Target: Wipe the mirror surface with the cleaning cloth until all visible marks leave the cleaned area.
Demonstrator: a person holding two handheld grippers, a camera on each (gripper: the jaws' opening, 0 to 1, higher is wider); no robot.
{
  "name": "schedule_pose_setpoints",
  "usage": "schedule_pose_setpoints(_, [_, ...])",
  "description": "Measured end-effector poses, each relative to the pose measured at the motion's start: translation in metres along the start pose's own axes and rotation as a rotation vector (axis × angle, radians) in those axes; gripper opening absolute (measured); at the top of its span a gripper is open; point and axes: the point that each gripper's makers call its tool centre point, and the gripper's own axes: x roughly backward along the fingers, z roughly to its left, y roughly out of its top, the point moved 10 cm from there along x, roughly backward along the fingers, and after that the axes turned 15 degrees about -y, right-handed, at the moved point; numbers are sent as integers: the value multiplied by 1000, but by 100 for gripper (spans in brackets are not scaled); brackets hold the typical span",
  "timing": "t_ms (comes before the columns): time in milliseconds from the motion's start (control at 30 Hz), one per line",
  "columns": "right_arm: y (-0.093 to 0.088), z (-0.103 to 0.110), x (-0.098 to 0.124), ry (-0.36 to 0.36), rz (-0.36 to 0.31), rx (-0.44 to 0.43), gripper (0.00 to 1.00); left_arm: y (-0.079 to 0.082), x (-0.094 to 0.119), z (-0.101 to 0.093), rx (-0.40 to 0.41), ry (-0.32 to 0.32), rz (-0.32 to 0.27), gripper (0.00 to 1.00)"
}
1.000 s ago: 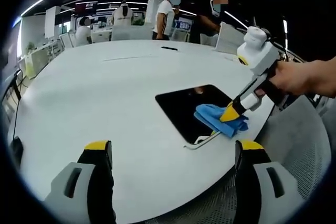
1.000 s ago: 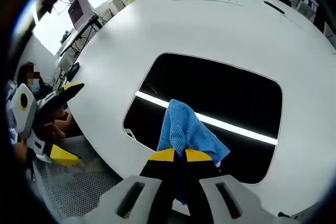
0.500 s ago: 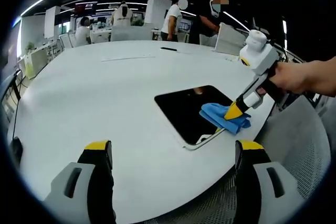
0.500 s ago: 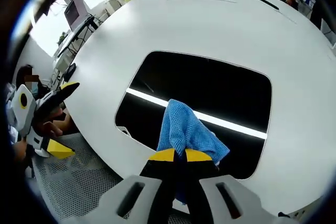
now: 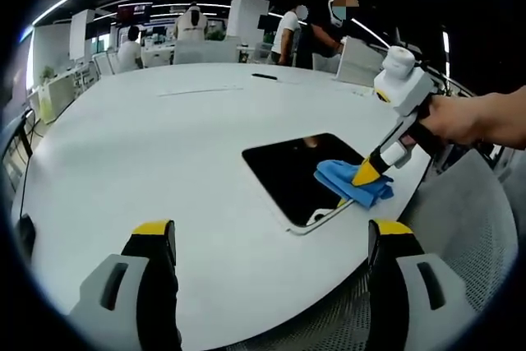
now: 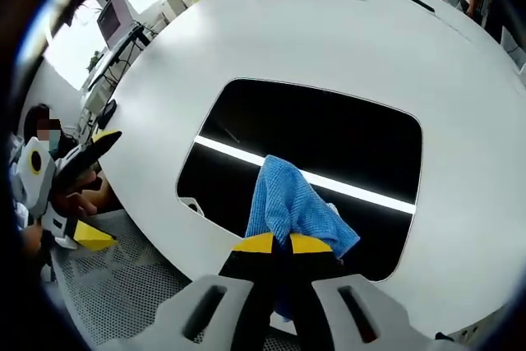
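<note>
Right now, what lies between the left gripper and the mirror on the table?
In the left gripper view, only bare white table lies between the open left gripper and the mirror. The blue cloth sits at the mirror's far side.

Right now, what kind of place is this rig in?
Likely an open-plan office: a large white oval table, white desks and chairs behind it, and a desk with a dark monitor by the window.

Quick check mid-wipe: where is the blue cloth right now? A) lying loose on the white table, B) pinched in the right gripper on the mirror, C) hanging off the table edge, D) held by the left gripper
B: the right gripper is shut on the blue cloth, pressing it on the dark mirror.
</note>
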Motion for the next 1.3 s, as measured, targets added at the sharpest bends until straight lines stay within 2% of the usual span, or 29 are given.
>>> schedule_pose_setpoints(567, [26, -4, -9, -8, -11, -12, 0, 0, 1, 1, 4, 9, -4, 97])
schedule_pose_setpoints(867, [31, -5, -11, -10, -13, -2, 0, 0, 1, 1, 3, 7, -5, 97])
schedule_pose_setpoints(1300, [51, -8, -19, -26, -10, 27, 0, -1, 0, 1, 2, 1, -4, 96])
